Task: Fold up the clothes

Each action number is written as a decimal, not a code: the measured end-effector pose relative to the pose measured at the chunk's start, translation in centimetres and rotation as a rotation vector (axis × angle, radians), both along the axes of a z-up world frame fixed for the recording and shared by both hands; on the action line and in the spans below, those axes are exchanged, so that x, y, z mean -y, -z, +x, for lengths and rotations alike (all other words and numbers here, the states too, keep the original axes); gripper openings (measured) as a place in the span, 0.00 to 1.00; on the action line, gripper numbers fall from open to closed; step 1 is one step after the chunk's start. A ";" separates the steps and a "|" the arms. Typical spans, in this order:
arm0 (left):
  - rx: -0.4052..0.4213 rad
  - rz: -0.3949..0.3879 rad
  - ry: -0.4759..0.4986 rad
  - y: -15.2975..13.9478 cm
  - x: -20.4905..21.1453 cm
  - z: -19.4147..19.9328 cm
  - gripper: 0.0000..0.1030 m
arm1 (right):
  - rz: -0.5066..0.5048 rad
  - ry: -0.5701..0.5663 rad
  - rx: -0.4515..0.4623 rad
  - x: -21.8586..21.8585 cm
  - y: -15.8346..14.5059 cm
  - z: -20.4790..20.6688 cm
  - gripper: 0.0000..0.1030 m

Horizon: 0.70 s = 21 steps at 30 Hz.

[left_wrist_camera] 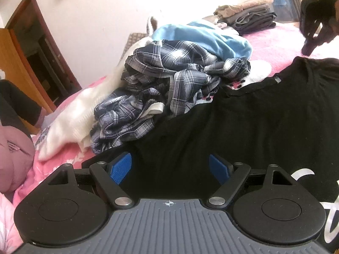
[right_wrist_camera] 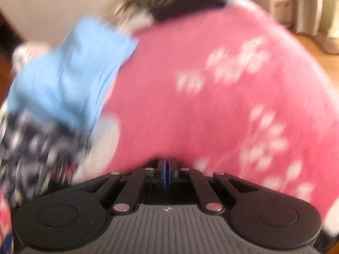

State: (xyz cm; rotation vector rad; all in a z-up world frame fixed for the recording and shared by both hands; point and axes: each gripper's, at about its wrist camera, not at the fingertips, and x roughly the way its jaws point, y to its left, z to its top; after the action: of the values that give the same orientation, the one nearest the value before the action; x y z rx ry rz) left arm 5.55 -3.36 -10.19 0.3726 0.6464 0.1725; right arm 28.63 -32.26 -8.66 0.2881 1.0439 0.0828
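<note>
The left tool [left_wrist_camera: 170,167] has its two blue-padded fingers [left_wrist_camera: 119,168] spread wide apart, with nothing pinched between them; it tilts gently downward. The right tool [right_wrist_camera: 167,169] has its fingers pressed flat together, the blue pads meeting in a thin line, and nothing shows between them; it points steeply down. Its whole view is smeared with motion blur. In the left wrist view the right tool [left_wrist_camera: 313,40] also appears far off at the upper right, dark and angled downward, carried by a hand [left_wrist_camera: 333,25] that is only partly visible.
</note>
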 end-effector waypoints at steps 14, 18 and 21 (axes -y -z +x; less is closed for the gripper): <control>-0.063 -0.007 0.021 1.0 1.4 -0.1 0.79 | -0.027 0.126 -0.098 8.6 -1.4 -4.9 0.13; -0.064 -0.005 0.012 0.5 1.2 -0.6 0.79 | 0.007 0.357 0.015 14.9 -4.0 -6.0 0.14; -0.079 -0.006 0.028 -0.4 1.6 -0.3 0.79 | 0.097 0.422 0.029 19.0 -5.0 -9.5 0.16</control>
State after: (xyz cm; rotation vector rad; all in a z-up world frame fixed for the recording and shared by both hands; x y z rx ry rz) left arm 5.26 -4.94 -9.80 0.3841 0.7191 0.1300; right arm 19.08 -51.27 -3.68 0.5879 0.9333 -0.2423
